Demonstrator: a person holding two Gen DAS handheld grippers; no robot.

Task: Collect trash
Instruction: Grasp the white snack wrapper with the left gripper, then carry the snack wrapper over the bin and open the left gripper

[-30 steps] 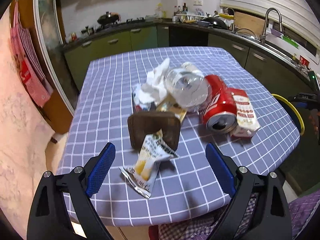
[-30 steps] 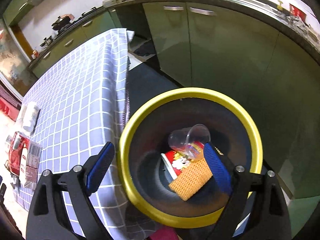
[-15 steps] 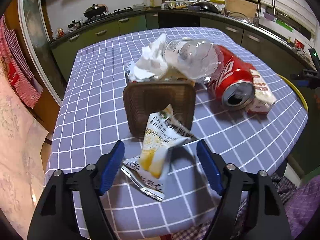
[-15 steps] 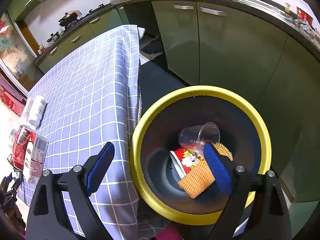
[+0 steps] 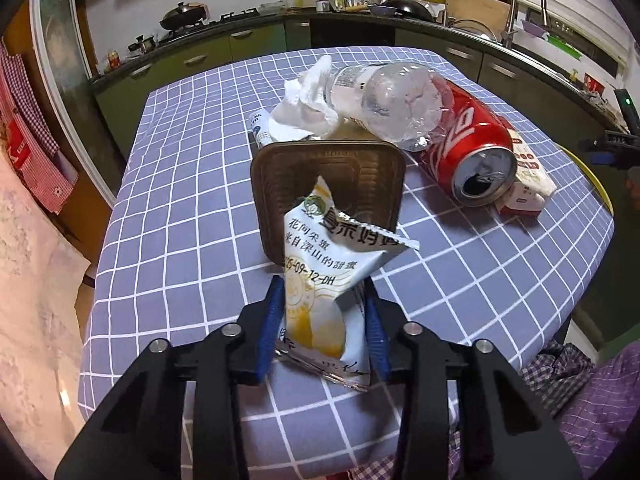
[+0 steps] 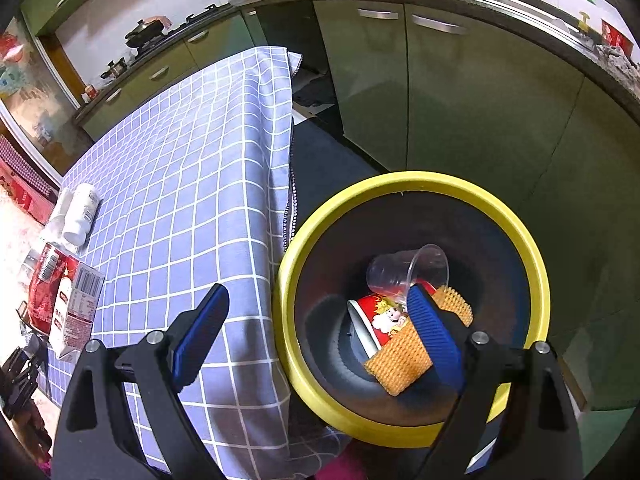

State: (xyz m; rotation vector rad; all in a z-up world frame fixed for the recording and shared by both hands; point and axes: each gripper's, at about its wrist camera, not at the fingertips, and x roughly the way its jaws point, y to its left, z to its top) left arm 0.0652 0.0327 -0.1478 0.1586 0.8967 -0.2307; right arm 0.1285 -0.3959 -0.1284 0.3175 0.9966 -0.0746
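My left gripper (image 5: pixel 324 312) is shut on a white and yellow snack wrapper (image 5: pixel 320 280) near the table's front edge. Behind it stands a brown plastic tray (image 5: pixel 328 176), then crumpled white tissue (image 5: pixel 308 108), a clear plastic bottle (image 5: pixel 392 100), a red cola can (image 5: pixel 468 148) and a small red and white carton (image 5: pixel 528 176). My right gripper (image 6: pixel 316 324) is open and empty above the yellow-rimmed trash bin (image 6: pixel 412 184), which holds a clear cup (image 6: pixel 408 272), a red paper cup (image 6: pixel 380 316) and an orange ridged piece (image 6: pixel 404 356).
The table has a purple checked cloth (image 5: pixel 180 200), also in the right wrist view (image 6: pixel 192 184). The bin stands on the floor beside the table's right edge. Green cabinets (image 6: pixel 460 92) and a counter with a sink (image 5: pixel 520 12) run behind.
My left gripper moved forward and closed on the snack wrapper. My right gripper stayed open and drifted a little over the bin.
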